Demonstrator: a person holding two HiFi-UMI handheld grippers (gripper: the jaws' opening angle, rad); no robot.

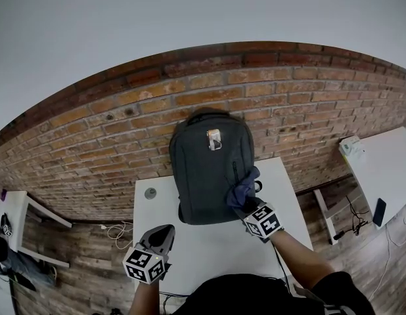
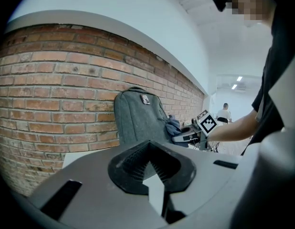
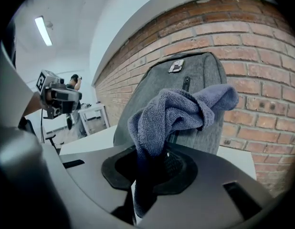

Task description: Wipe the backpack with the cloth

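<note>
R gripper (image 1: 248,207) is clamped on the cloth (image 1: 243,188). In the right gripper view the blue-grey terry bunches up out of my closed jaws, w/ a tail hanging down between them. L gripper (image 1: 161,235) is shut on nothing, pads meeting at the tips, only white table (image 1: 216,254) showing behind.

The backpack (image 1: 209,169) stands upright on the table, back against the brick wall (image 1: 111,143). In the head view its long axis runs 12 to 6, top handle at 12. From my R jaws it's dead ahead at approx 11–12 o'clock, and the cloth looks to be already against the pack's lower R front, approx 4 o'clock on the pack face. Can't tell how firmly it's pressed.

R hand is the nearer one by far. The L sits at approx 7 o'clock of the pack, apart from it, over the table's front-L part.

Pose: R forearm reaches in from 5 o'clock, marker cube facing up, jaws aimed up the pack. L forearm is low at frame bottom, jaws pointing to approx 1 o'clock.

My read: the wipe should run along the long axis, from the low R corner up toward 12. The pack only leans on the wall, so the L may need to come in to steady it.
</note>
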